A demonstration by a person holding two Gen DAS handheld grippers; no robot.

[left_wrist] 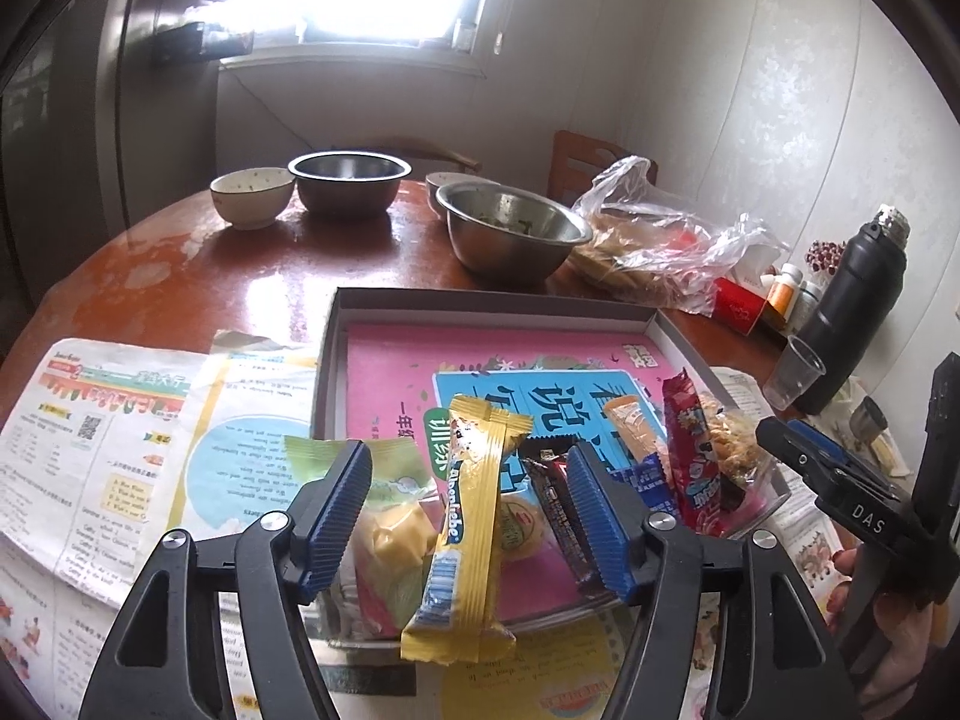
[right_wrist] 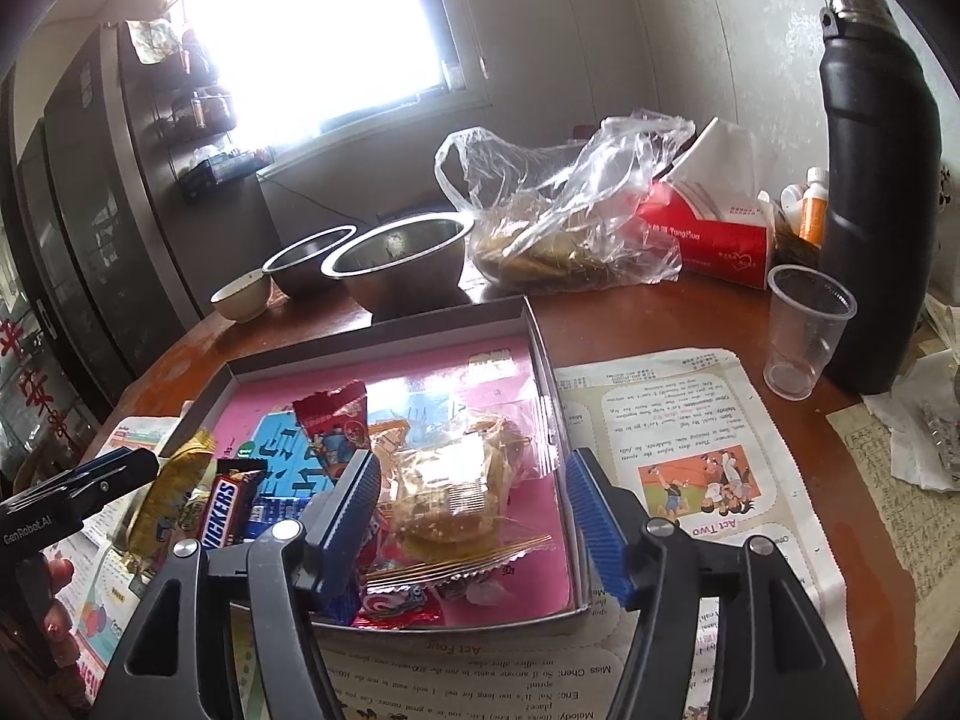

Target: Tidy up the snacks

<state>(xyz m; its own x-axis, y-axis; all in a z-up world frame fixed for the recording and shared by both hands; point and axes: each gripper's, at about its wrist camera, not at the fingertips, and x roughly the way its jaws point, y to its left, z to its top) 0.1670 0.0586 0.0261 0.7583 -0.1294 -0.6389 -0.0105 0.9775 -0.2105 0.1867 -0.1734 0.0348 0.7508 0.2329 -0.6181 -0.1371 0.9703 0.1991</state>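
1. Left wrist view: left gripper (left_wrist: 468,510) fingers spread apart, gripping nothing. Yellow wafer bar (left_wrist: 465,534) lies between them, draped over the near wall of the box (left_wrist: 480,299), one end hanging outside. No pad presses on it.
2. Beside it, inside the box: green-yellow packet (left_wrist: 384,516) at the left finger, dark chocolate bar (left_wrist: 555,510) at the right finger, red pouch (left_wrist: 690,450) beyond.
3. Right wrist view: right gripper (right_wrist: 474,516) fingers also apart, empty. Clear-wrapped pastry (right_wrist: 450,492) sits between them on the box floor, untouched.
4. Progress, my read: mostly done. Every snack I can see is in or on the box; none loose on the surface (left_wrist: 240,264).
5. Left: push the wafer bar fully in, maybe tidy the pile.
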